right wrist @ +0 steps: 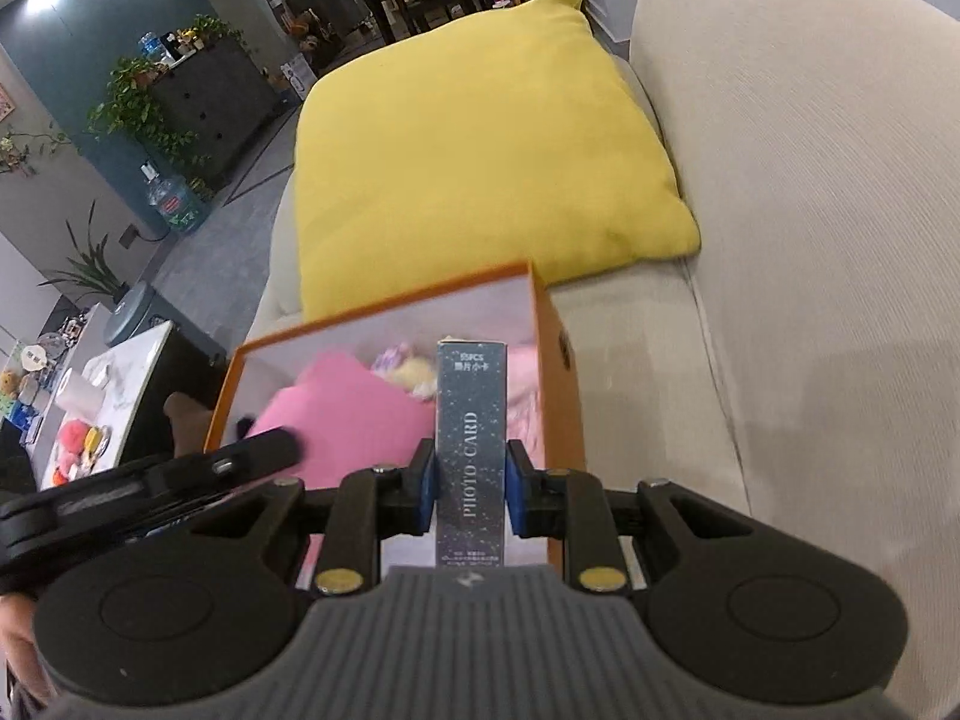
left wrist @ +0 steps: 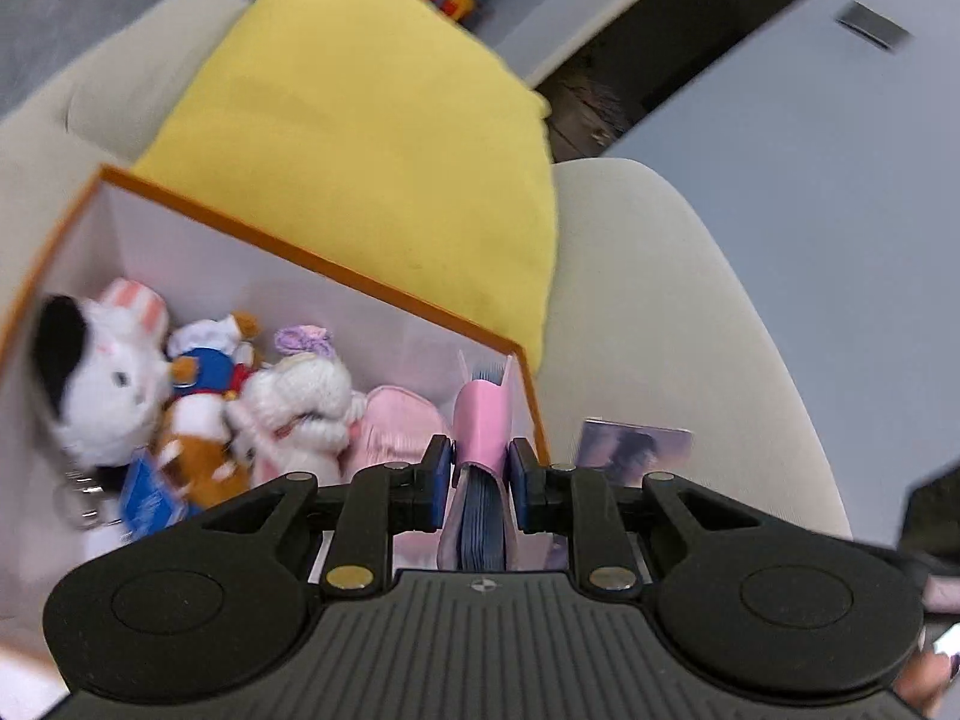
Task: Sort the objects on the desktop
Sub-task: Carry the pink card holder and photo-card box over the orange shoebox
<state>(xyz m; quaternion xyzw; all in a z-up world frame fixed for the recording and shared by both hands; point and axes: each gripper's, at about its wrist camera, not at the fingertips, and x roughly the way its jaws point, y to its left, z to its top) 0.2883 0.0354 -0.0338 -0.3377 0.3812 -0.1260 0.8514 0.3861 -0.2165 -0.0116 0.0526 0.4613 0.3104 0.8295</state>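
1. The left gripper (left wrist: 479, 483) is shown closed on a pink card holder (left wrist: 480, 420), a slim sleeve with a stack of dark blue cards visible at its near end. The pads are pressed against its two broad faces.

2. The right gripper (right wrist: 471, 495) is shown closed on a photo card box (right wrist: 471, 450), a narrow dark carton lettered "PHOTO CARD"; the grip is taken across its two long sides, near the middle of its length.

3. Both items are held above the near right corner of the orange storage box (left wrist: 324, 264), which rests on a beige sofa (right wrist: 810, 240) in front of a yellow cushion (right wrist: 480, 150).

4. Plush toys (left wrist: 120, 372), among them a white cat and a white bunny, are seen lying in the left part of the box; something pink and soft lies beside them.

5. The card holder is judged light and somewhat pliant, with loose cards that could slide out of an open end if tipped; a hold across the flat faces is therefore suited.

6. The photo card box is judged light, stiff and smooth-faced; too hard a squeeze could dent the thin card, and a slack one could let it slip.
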